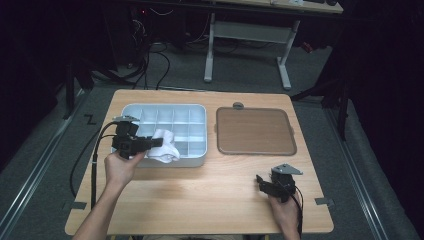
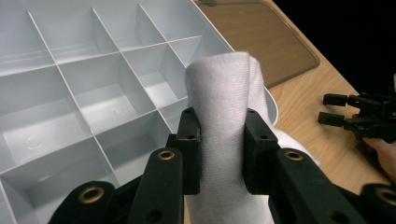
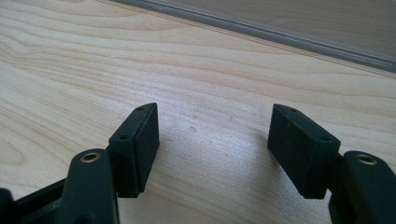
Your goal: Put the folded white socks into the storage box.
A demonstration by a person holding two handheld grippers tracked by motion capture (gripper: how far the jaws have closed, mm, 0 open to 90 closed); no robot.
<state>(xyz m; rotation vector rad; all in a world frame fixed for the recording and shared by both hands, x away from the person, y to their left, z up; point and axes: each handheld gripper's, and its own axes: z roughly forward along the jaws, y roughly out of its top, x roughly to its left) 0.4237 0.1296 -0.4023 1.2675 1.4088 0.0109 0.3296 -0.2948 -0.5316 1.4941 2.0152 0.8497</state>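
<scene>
Cloth [image 2: 219,98] pinched by left gripper [image 2: 218,149] seemingly over tray's [image 1: 165,162] near edge; right gripper [image 3: 212,140] gapes.

I sit at my light wooden table [image 1: 200,200]. On its right half lies a flat brown lid [image 1: 255,131] with round corners and a grey rim. It is see-through, and I can see the wood under it. A small grey tab [image 1: 238,105] sits at its far edge. A bit of grey tape [image 1: 325,202] sticks out at the table's right edge, and another bit [image 1: 75,205] at the left edge. Past the table is a grey floor [image 1: 45,150] with a black zigzag mark [image 1: 90,119]. Farther back stands a desk with white legs [image 1: 208,55]. Black cables [image 1: 150,60] lie on the floor near it.
</scene>
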